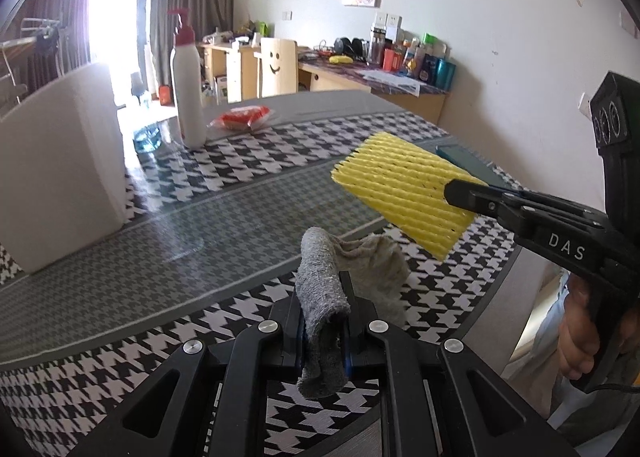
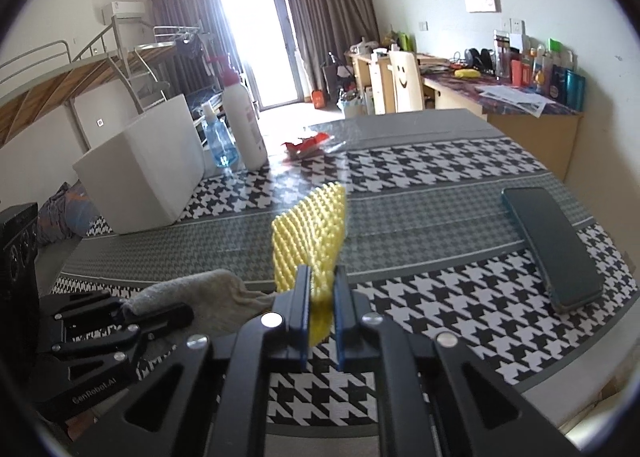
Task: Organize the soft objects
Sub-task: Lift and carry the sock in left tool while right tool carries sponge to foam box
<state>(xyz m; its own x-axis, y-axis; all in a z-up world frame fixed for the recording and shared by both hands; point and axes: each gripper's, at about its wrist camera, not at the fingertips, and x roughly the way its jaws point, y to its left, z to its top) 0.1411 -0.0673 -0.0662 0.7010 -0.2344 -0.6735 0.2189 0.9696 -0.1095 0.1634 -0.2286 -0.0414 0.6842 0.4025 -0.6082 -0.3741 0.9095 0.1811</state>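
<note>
Both picked up, neither placed: left tongs (image 1: 324, 321) clamp the grey cloth (image 1: 320, 281), right tongs (image 2: 320, 313) pinch the yellow foam net (image 2: 310, 229) above the worktop (image 2: 440, 213), white box (image 1: 60, 173) waiting at ten o'clock.

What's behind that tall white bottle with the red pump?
Behind the white pump bottle, toward the white box, stands a small clear bottle of blue liquid. The pump bottle covers its right edge, so its full shape can't be seen.
</note>
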